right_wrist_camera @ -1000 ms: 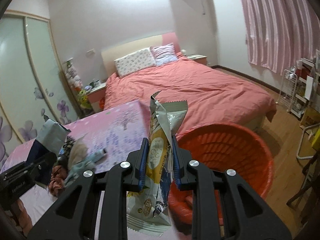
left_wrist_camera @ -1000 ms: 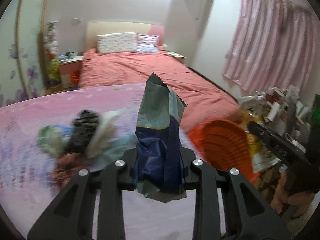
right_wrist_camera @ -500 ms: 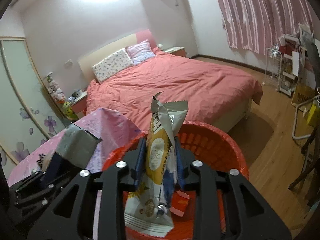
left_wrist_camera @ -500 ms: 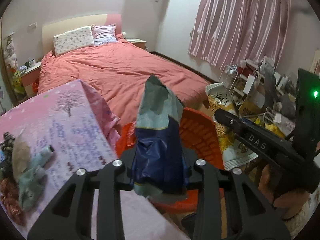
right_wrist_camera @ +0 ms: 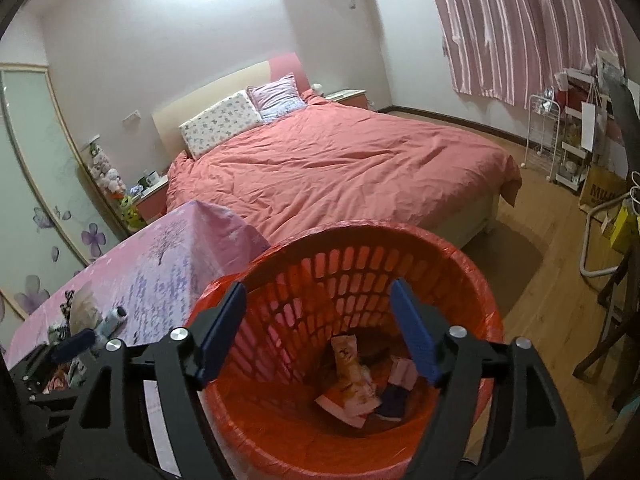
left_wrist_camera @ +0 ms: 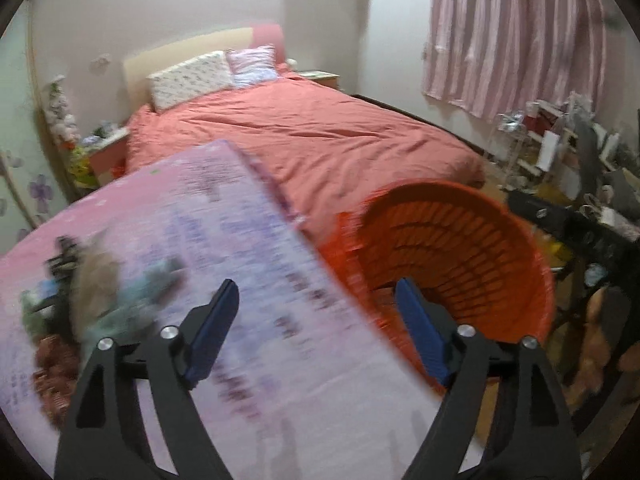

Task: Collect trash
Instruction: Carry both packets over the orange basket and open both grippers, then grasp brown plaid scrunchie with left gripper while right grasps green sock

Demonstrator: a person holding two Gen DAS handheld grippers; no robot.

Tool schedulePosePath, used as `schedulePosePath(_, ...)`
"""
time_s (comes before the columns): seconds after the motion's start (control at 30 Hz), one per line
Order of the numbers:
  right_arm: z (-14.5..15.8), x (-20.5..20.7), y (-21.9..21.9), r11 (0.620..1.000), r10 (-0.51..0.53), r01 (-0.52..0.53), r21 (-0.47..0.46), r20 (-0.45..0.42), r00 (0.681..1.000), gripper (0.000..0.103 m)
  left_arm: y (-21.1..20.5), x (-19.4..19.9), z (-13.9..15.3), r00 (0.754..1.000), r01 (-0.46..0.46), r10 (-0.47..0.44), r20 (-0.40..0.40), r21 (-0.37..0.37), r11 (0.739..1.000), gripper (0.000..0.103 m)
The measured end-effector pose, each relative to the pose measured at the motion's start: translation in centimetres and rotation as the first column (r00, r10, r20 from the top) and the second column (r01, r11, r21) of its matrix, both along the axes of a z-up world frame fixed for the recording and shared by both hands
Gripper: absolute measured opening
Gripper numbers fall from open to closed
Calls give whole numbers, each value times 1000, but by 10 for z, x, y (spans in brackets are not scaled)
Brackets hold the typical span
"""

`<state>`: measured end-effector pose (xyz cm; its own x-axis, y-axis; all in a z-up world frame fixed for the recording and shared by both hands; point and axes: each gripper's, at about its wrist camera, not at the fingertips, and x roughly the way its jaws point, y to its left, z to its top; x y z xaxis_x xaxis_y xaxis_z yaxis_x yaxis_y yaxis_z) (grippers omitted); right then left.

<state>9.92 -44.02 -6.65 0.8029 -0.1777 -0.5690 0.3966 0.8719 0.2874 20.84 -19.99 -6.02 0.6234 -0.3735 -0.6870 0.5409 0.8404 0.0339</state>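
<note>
Fingers on the right gripper (right_wrist_camera: 318, 330) and the left gripper (left_wrist_camera: 316, 330) are spreading wide with nothing between them now; a moment ago each one pinched a snack wrapper. Both bags have been let go, so that trash is done. The yellow wrapper (right_wrist_camera: 352, 380) lies at the bottom of the orange basket (right_wrist_camera: 460, 256), below the right fingers, and more scraps (left_wrist_camera: 100, 300) wait on the pink table (left_wrist_camera: 248, 248).
</note>
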Motion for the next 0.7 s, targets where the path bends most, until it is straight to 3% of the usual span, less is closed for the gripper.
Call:
schedulePosePath(0.2, -1, 4, 42, 997, 74, -74, -9, -22, 997, 75, 80, -6, -1, 987, -158, 155, 52, 42, 987, 81)
schedulePosePath(0.3, -5, 7, 75, 991, 133, -134, -26, -44, 990, 76, 135, -4, -4, 959, -277, 272, 75, 59, 959, 81)
schedulePosePath(0.4, -9, 13, 106, 979, 196, -199, -46, -72, 978, 76, 181, 6, -12, 926, -378, 377, 28, 53, 924, 81)
schedulePosePath(0.53, -12, 19, 139, 963, 256, -263, -65, -98, 962, 76, 210, 20, -21, 906, -421, 422, -29, 51, 906, 82)
schedulePosePath(0.67, -15, 22, 163, 952, 291, -298, -61, -112, 950, 76, 213, 35, -33, 893, -443, 447, -57, 70, 894, 81)
schedulePosePath(0.7, -15, 24, 167, 950, 298, -306, -59, -117, 947, 76, 215, 39, -35, 890, -448, 452, -65, 69, 891, 78)
